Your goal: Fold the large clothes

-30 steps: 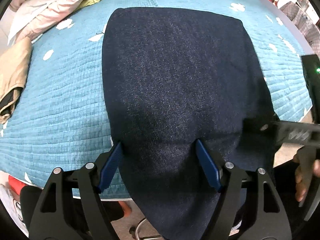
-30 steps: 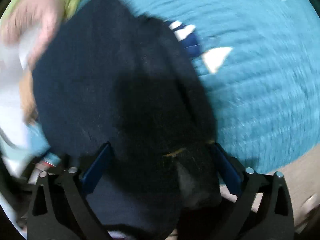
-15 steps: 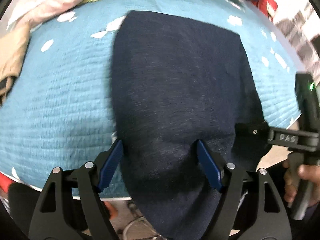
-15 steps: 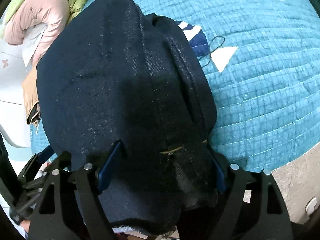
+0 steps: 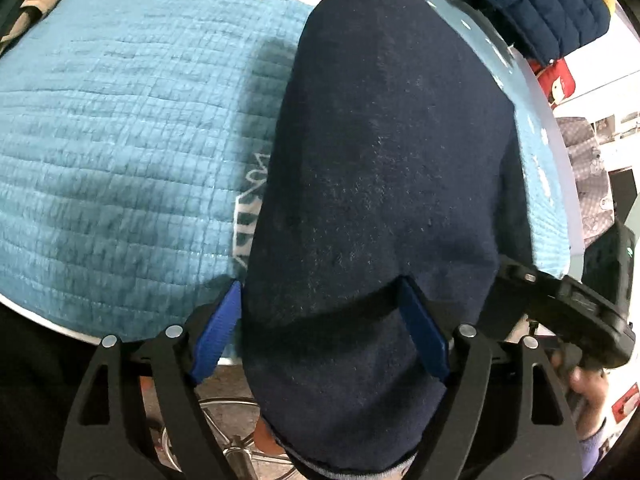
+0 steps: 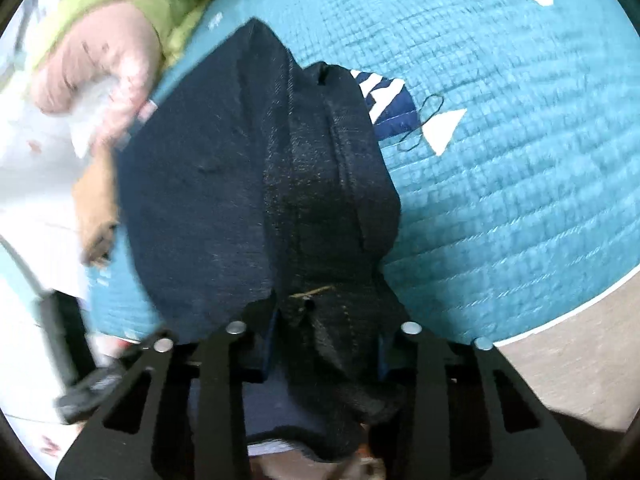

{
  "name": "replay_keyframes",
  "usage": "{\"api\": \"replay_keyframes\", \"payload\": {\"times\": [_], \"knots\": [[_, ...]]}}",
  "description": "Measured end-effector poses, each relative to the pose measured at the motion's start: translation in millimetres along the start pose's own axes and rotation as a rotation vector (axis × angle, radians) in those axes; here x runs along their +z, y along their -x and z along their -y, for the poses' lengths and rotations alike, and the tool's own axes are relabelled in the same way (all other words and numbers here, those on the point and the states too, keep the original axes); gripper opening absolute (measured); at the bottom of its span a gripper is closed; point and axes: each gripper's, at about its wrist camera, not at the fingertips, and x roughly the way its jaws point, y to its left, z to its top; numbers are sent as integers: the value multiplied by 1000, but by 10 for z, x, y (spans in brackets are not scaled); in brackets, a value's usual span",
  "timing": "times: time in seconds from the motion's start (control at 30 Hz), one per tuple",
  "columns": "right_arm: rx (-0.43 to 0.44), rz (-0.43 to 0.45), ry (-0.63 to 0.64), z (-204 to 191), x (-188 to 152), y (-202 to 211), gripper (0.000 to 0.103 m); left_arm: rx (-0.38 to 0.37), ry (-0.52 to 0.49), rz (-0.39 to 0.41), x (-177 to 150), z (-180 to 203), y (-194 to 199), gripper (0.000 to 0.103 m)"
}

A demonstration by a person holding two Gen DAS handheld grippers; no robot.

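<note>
Dark navy denim trousers (image 5: 384, 168) lie folded on the teal quilt (image 5: 120, 152), their near end hanging over the front edge. My left gripper (image 5: 320, 332) straddles that hanging end; its jaws are opening, with the blue pads (image 5: 216, 332) wide at the cloth's sides and not pinching it. My right gripper (image 6: 328, 340) is closing on a bunched fold of the trousers (image 6: 248, 168) near a tan stitch, and the cloth fills the gap between the pads. The right gripper (image 5: 560, 304) also shows at the right of the left wrist view.
Pink and green jackets (image 6: 108, 52) and a tan garment (image 6: 96, 208) lie at the quilt's far left. A navy puffer jacket (image 5: 540, 4) sits at the back right. Bare floor (image 6: 580, 368) lies past the bed's edge, and a metal stool base (image 5: 224, 432) stands below.
The right gripper's jaws went from wide to narrow around the bunched denim. The left gripper rolled and shifted along the hanging end, so the trousers now slant in its view.
</note>
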Motion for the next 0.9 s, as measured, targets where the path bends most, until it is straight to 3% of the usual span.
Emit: {"api": "replay_keyframes", "payload": {"times": [0.03,0.1,0.27,0.37,0.47,0.6,0.77,0.9], "knots": [[29,4,-12,9,-12,22,29,5,9,-8,31,-28,-29,90],[50,10,-23,2,-31,25,29,-3,15,-13,67,-45,-39,90],[-9,-3,-64,127,27,-63,28,-11,-31,-29,126,-30,-117,94],[-9,4,-40,38,37,-71,28,-44,-134,-14,121,196,-21,45],[3,20,-13,-87,25,-27,27,2,-247,37,48,435,124,38],[-27,63,104,-397,-18,88,26,-68,-222,62,40,432,336,34],[13,95,176,-770,-58,218,26,-101,-263,137,48,508,747,33],[49,96,240,-1129,-63,232,26,-113,-233,185,181,248,1112,33]]}}
